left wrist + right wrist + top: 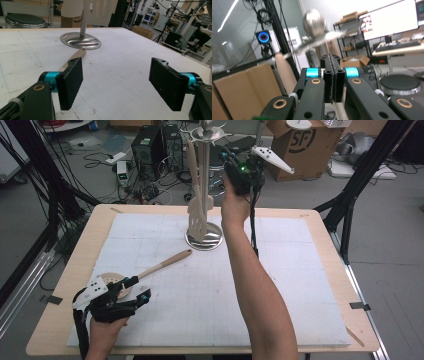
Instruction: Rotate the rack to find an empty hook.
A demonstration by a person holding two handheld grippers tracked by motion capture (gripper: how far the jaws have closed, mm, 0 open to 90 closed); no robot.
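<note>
— Looking down from the high view, where's the wooden spoon (159, 265)?

— Lying flat on the white mat (280, 290), its handle slanting up toward the base of the metal stand (204, 240), its round bowl end down by the left gripper (138, 289). That gripper rests low on the mat at the near left corner, jaws spread wide with nothing between them. In the left gripper view the spoon's handle (75, 57) runs just behind the left-hand pad, and the stand's shiny foot (80, 41) sits farther back.

— And the other hand?

— The right gripper (234, 164) is held up high beside the top of the stand, at the far side of the table. In the right gripper view its jaws are pressed flat together, nothing caught in them, and the stand's round metal knob (313, 22) shows just beyond them.

— Anything already on the stand?

— Two wooden utensils (199, 207) hang from it, a slotted turner among them, both reaching down almost to the base.
</note>
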